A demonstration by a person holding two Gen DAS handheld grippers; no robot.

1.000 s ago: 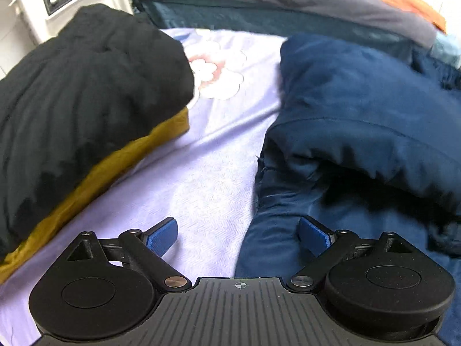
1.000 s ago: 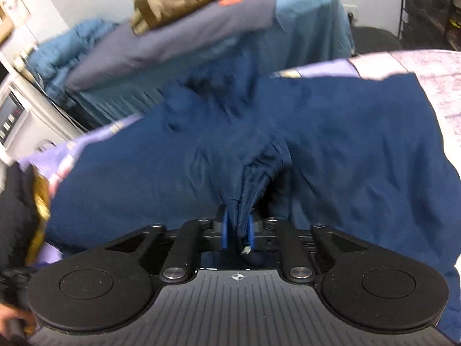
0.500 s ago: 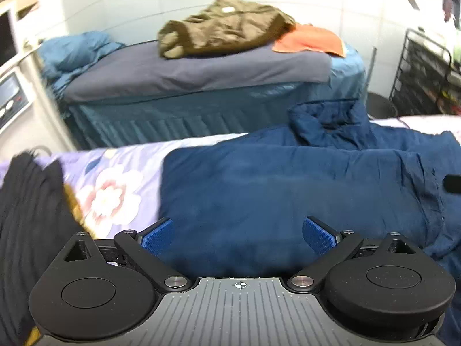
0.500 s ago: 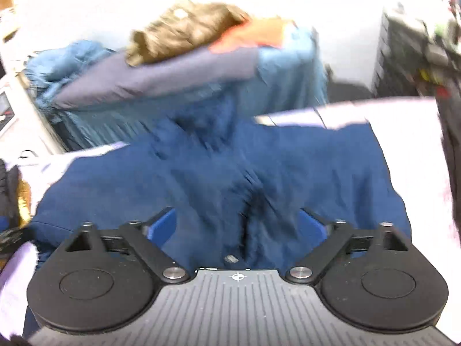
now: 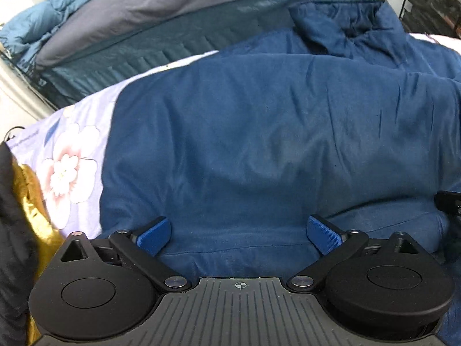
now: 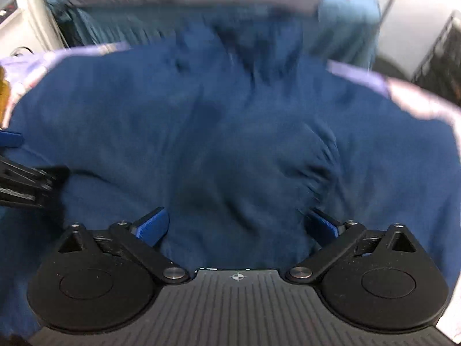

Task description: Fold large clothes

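Observation:
A large navy blue jacket (image 5: 259, 132) lies spread on the lilac flowered bedsheet (image 5: 69, 161), with a sleeve folded across its body. My left gripper (image 5: 239, 235) is open and empty, low over the jacket's near edge. My right gripper (image 6: 237, 226) is open and empty above the same jacket (image 6: 230, 132), whose gathered cuff (image 6: 319, 161) lies just ahead to the right. The right wrist view is motion-blurred. The left gripper shows at that view's left edge (image 6: 26, 184), and part of the right gripper shows at the left wrist view's right edge (image 5: 449, 201).
A black garment with mustard lining (image 5: 20, 225) lies at the left on the sheet. Behind the bed stands a second bed with a grey cover (image 5: 178, 8) and teal skirt. A black wire rack (image 5: 432, 3) is at the far right.
My right gripper let go of the jacket fabric and opened. My left gripper swung right from the black garment to above the jacket and came closer to it.

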